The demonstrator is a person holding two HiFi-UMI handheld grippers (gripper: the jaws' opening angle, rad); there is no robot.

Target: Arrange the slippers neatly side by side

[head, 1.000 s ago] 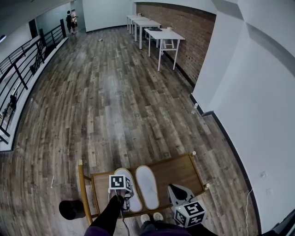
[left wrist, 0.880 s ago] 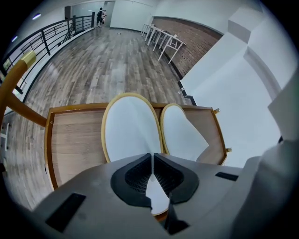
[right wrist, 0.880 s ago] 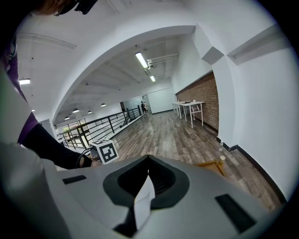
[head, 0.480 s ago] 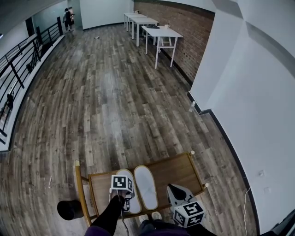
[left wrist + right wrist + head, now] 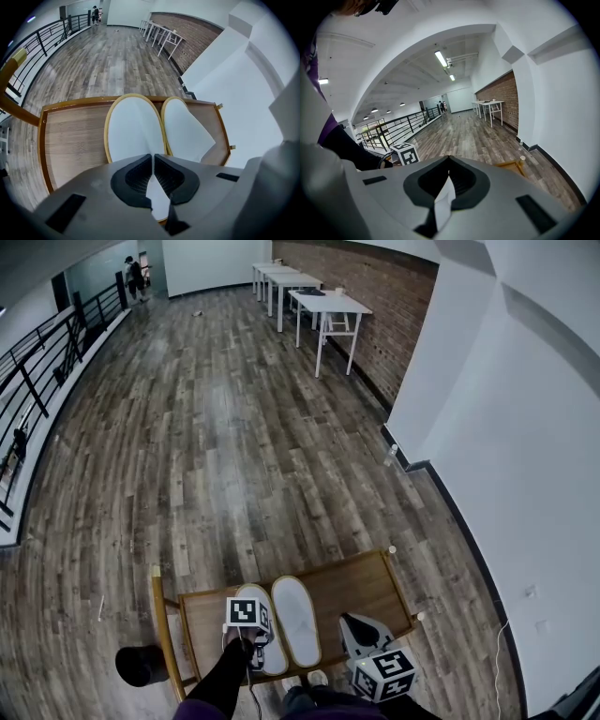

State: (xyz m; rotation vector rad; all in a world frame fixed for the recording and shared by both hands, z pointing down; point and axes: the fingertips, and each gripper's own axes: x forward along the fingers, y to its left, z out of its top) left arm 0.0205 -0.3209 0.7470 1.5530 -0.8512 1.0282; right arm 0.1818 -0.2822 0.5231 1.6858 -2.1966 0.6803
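The pair of slippers (image 5: 286, 622) lies on a low wooden table (image 5: 356, 589) with a raised orange-brown rim and small knobbed posts at its corners, at the near edge of the head view. The left slipper (image 5: 133, 131) and the right slipper (image 5: 185, 129) are both white with a tan edge. They sit side by side with their long sides touching or nearly so, and their rounded ends point toward the far side. They occupy the middle of the table, with bare wood to the left and right. The left gripper (image 5: 151, 159) hangs over the near end of the left slipper, its dark jaws pressed together at the tips and holding nothing. The right gripper (image 5: 449, 161) is at the table's near right corner, apart from the slippers. It looks out level across the room, and its jaws are likewise clenched and empty. The floor (image 5: 216, 456) is grey-brown wood planking and runs far into a long room. A black railing (image 5: 37, 371) lines the left side, a brick wall (image 5: 375, 306) stands at the far right and a plain white wall (image 5: 506, 456) at the near right. White tables (image 5: 328, 310) stand in a row along the brick wall. A dark round thing (image 5: 141, 667) sits on the floor just left of the table, and a person (image 5: 133, 273) stands at the far end.
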